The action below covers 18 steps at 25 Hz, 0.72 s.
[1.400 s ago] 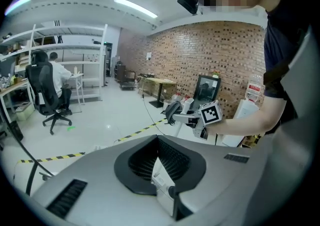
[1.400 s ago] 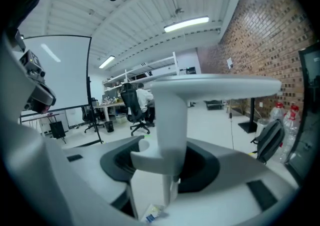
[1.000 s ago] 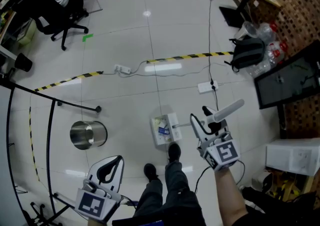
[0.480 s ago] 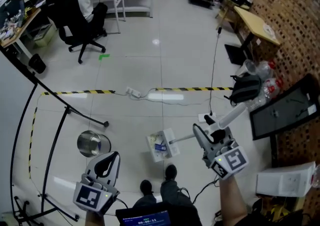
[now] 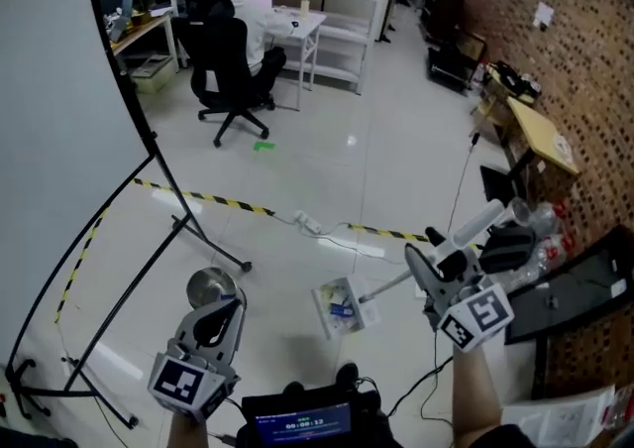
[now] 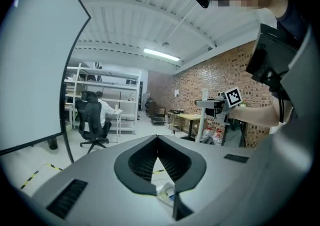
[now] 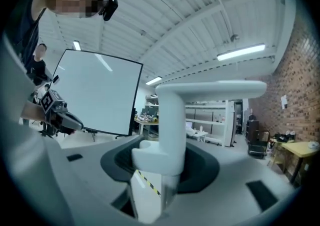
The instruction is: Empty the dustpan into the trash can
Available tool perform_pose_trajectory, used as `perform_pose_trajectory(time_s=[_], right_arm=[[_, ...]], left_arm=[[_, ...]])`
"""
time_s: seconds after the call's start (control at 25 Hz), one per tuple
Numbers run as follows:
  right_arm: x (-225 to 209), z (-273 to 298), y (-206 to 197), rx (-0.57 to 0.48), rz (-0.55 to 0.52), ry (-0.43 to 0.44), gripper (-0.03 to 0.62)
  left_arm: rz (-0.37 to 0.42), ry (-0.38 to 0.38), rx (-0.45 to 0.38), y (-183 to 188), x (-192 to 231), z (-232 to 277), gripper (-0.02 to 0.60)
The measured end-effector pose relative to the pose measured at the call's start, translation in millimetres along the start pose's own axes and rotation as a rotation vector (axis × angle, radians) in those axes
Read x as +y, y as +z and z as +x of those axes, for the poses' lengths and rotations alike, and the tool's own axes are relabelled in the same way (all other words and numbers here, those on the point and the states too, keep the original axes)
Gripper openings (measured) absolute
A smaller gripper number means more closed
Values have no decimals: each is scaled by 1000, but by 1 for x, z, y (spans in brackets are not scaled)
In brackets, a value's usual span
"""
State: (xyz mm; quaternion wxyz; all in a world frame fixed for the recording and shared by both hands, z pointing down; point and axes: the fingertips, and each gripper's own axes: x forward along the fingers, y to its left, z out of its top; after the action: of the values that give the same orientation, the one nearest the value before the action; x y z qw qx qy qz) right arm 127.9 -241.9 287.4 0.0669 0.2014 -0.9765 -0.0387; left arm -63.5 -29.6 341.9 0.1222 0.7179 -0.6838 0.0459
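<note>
Well, dustpan in right hand-held gripper

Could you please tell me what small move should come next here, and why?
Probably swing the dustpan left until it hangs over the trash can. The right hand-held gripper clamps its handle, the dustpan holds litter, and it hangs to the right of the trash can's opening.

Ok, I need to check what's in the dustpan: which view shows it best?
The head view: the whole dustpan shows, litter inside. The right gripper view shows only its handle; the left gripper view, a sliver.
</note>
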Motion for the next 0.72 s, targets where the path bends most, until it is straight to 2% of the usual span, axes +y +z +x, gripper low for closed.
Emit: perform_pose_trajectory(time_s=[0.32,0.6,0.72], right_arm=[[32,56,33,-23,-19,66,207],[45,103,60,-66,9,204,207],[49,125,64,-75,17,278,207]], left_arm=[[-38,153,-7,-7,65,-72,-9],[-19,302,-9,8,97,-92,-9],[-33,373,-11,17,105,-95,-9]])
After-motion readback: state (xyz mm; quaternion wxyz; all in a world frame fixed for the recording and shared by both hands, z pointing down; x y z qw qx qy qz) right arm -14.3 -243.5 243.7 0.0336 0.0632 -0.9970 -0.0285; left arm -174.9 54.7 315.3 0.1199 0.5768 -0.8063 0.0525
